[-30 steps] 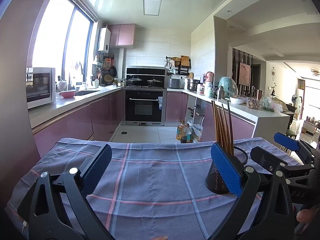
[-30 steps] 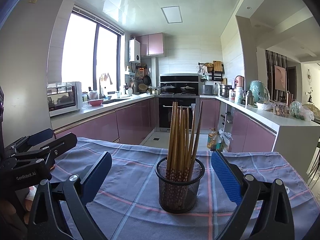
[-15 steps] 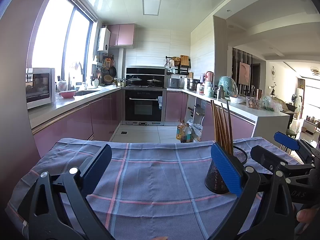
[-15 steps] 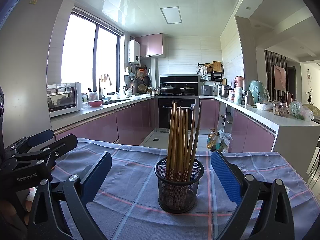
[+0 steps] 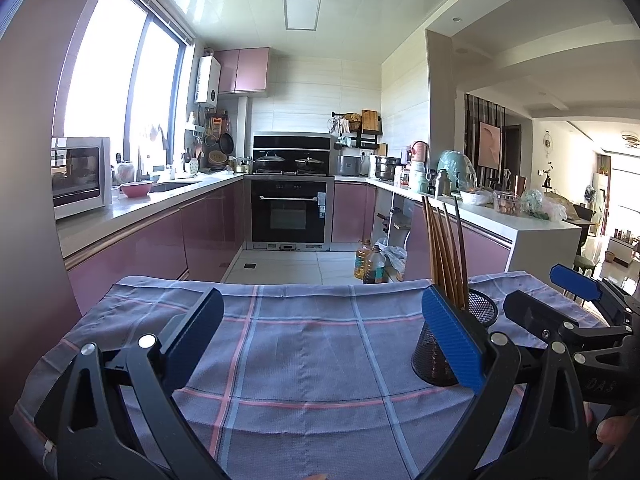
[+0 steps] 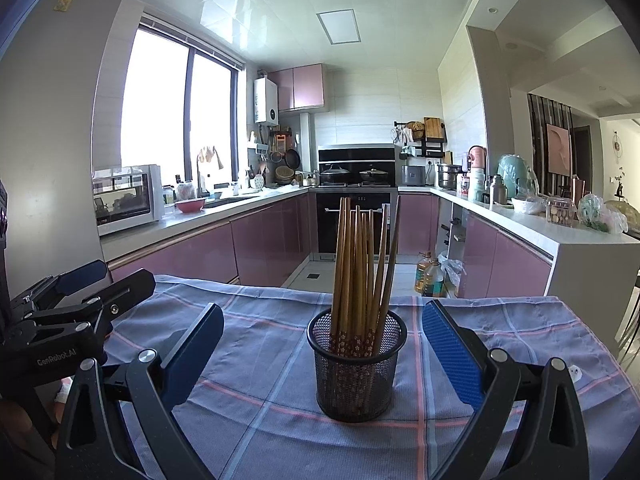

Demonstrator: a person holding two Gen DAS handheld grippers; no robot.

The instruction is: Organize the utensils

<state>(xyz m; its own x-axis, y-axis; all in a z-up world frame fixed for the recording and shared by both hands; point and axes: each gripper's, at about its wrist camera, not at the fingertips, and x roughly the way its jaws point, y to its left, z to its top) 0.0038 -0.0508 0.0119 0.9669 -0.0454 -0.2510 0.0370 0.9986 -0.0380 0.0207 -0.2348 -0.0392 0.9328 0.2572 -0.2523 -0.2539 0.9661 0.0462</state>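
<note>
Centre frame, right wrist view: mesh cup (image 6: 356, 368) of chopsticks (image 6: 360, 268), upright on your cloth-covered counter (image 6: 520, 328).
Your right claw (image 6: 324, 354) and left claw (image 5: 320, 344): both spread apart, empty.

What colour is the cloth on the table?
The cloth is greyish-blue with pink and pale blue check lines, clearest in the right wrist view.

A home kitchen: pink cabinets (image 6: 256, 240) run in a U under pale counters, with a built-in oven (image 5: 290, 216), pots on the hob (image 6: 354, 176), a microwave (image 5: 80, 176), a sink by the window (image 6: 176, 108), and a living room (image 5: 600, 184) beyond
</note>
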